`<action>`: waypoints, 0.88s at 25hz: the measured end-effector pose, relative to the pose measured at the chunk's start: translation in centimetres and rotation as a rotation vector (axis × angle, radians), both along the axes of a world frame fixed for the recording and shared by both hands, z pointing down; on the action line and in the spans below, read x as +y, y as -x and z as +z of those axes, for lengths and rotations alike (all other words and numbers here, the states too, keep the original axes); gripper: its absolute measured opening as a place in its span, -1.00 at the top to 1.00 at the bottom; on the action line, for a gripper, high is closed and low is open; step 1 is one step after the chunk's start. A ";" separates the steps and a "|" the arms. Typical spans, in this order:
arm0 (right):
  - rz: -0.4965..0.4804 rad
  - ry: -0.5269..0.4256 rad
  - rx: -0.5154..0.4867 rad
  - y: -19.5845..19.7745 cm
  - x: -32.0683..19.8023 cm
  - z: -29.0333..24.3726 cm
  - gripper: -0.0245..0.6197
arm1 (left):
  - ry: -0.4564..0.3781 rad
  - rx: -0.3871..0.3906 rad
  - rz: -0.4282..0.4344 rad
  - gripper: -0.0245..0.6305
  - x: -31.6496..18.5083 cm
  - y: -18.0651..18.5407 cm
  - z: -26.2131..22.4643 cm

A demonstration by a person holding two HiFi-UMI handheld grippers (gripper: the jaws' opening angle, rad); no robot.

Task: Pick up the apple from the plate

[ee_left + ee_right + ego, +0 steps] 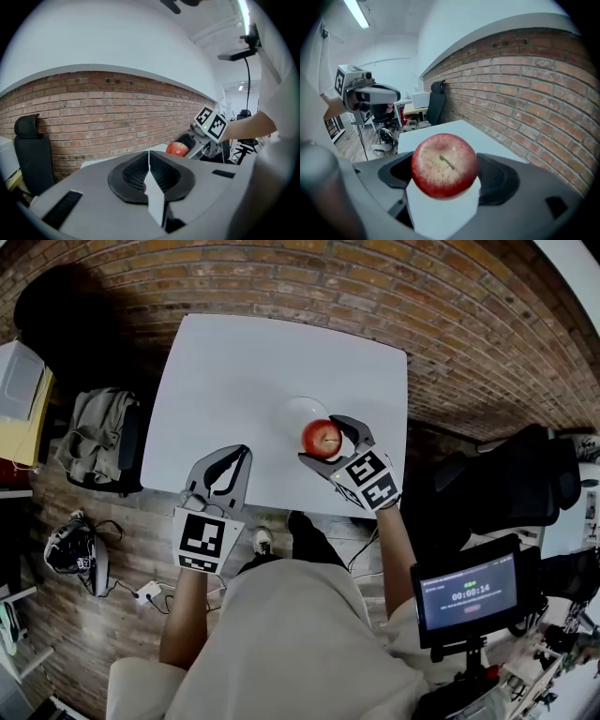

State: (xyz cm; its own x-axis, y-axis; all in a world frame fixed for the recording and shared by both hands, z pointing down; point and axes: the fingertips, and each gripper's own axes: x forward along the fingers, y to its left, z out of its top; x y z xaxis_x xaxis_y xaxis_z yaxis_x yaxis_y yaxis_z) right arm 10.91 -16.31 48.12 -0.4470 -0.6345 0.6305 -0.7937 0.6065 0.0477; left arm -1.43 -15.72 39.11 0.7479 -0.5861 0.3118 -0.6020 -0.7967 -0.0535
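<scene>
Your left gripper (232, 463): jaws together, nothing between them, over the near edge of the white table (234, 352). Your right gripper (330, 442): jaws wide, clamped on the red apple (322, 438), stem towards you. Plate (296, 412): white, just beyond the apple. Brick wall (281, 277): behind the table

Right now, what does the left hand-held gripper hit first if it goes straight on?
Likely the bare white table, as the left hand-held gripper seems tilted slightly down over it; otherwise the brick wall behind. The apple in the right hand-held gripper sits right of that line.
</scene>
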 end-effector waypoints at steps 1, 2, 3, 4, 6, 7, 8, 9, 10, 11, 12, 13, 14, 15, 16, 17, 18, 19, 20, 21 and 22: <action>0.003 -0.008 -0.006 0.1 0.5 -0.5 -0.33 | -0.005 0.001 0.006 0.90 0.2 -0.1 -0.2; 0.008 -0.016 -0.014 0.1 0.9 -1.1 -0.33 | -0.011 0.001 0.013 0.90 0.5 -0.3 -0.5; 0.018 -0.025 -0.024 0.0 1.4 -1.7 -0.33 | -0.018 0.002 0.021 0.90 0.7 -0.4 -0.9; 0.032 -0.036 -0.036 0.0 1.8 -2.3 -0.33 | -0.027 0.002 0.030 0.90 0.9 -0.6 -1.2; 0.065 -0.060 -0.064 -0.3 2.4 -3.6 -0.33 | -0.042 0.002 0.047 0.90 1.0 -0.9 -1.9; 0.081 -0.076 -0.079 -0.4 2.7 -4.4 -0.33 | -0.047 0.005 0.052 0.90 1.1 -1.0 -2.1; 0.095 -0.092 -0.093 -0.6 3.0 -5.0 -0.33 | -0.052 0.008 0.056 0.90 1.1 -1.1 -2.4; 0.107 -0.108 -0.104 -0.7 3.3 -5.7 -0.33 | -0.058 0.013 0.060 0.90 1.1 -1.2 -2.7; 0.117 -0.125 -0.113 -0.9 3.5 -6.3 -0.33 | -0.063 0.016 0.065 0.90 1.1 -1.5 -2.9; 0.125 -0.140 -0.118 -1.1 3.6 -6.9 -0.33 | -0.070 0.020 0.071 0.90 1.1 -1.7 -3.1; 0.131 -0.155 -0.121 -1.3 3.8 -7.5 -0.33 | -0.076 0.022 0.079 0.90 1.1 -2.1 -3.4; 0.136 -0.168 -0.124 -1.4 4.0 -8.1 -0.33 | -0.083 0.024 0.087 0.90 1.2 -2.4 -3.6; 0.141 -0.181 -0.127 -1.5 4.2 -8.7 -0.33 | -0.089 0.026 0.094 0.90 1.3 -2.7 -3.9; 0.146 -0.192 -0.131 -1.6 4.4 -9.2 -0.33 | -0.094 0.028 0.100 0.90 1.4 -3.0 -4.2; 0.152 -0.203 -0.137 -1.8 4.5 -9.7 -0.33 | -0.099 0.030 0.105 0.90 1.4 -3.3 -4.5; 0.158 -0.214 -0.145 -2.0 4.6 -10.2 -0.33 | -0.105 0.034 0.109 0.90 1.4 -3.6 -4.8; 0.165 -0.225 -0.154 -2.2 4.7 -10.7 -0.33 | -0.111 0.038 0.114 0.90 1.4 -3.9 -5.1; 0.172 -0.235 -0.163 -2.5 4.8 -11.2 -0.33 | -0.117 0.043 0.119 0.90 1.4 -4.2 -5.4; 0.179 -0.247 -0.171 -2.7 4.9 -11.7 -0.33 | -0.123 0.048 0.124 0.90 1.4 -4.5 -5.7; 0.186 -0.259 -0.176 -2.9 5.0 -12.1 -0.33 | -0.128 0.054 0.128 0.90 1.3 -4.7 -6.0; 0.192 -0.271 -0.179 -3.1 5.1 -12.6 -0.33 | -0.131 0.061 0.132 0.90 1.3 -4.9 -6.3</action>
State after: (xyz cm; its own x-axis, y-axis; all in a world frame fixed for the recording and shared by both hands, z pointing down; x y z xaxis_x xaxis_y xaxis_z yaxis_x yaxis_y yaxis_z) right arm 14.05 -11.22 35.53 -0.3917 -0.8506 0.3507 -0.9021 0.4301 0.0358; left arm 3.50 -14.38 32.80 0.8364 -0.5139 0.1905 -0.4977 -0.8578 -0.1288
